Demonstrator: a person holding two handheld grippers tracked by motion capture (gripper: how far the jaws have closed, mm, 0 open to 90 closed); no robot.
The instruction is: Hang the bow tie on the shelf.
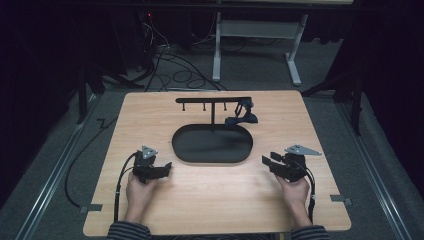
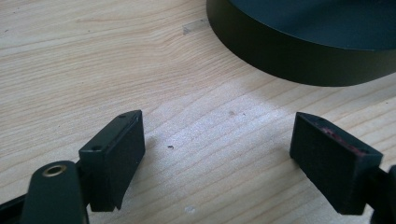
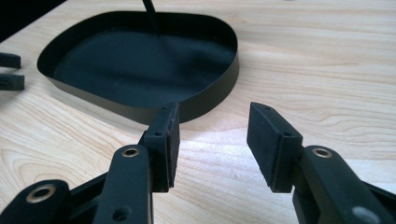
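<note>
High view: wooden table (image 1: 210, 200) carries a black oval tray (image 1: 212, 144) with a post and a crossbar stand (image 1: 214, 100) rising from its far side. A small dark item (image 1: 242, 116) hangs off the crossbar's right end; too small to identify, strap-like. Three other pegs on the bar look bare. Left tool (image 1: 162, 169) rests near the tray's left end, right tool (image 1: 267, 162) near its right end, both angled inward, neither touching the tray.

Left gripper view: left tool (image 2: 217, 149) jaws spread wide, only bare table between them. Tray wall (image 2: 299, 60) ahead and right, apart from the tips.

Right gripper view: right tool (image 3: 212, 140) jaws spread, nothing between them. Tray (image 3: 205, 100) just beyond the tips, its floor bare, post base at the far side. Other tool's tips at left edge.

Status, my read: work not started. Nothing gripped, tray holds nothing, hanging item untouched on the stand. Likely everything left: reach to the bar, take the item, move it.
</note>
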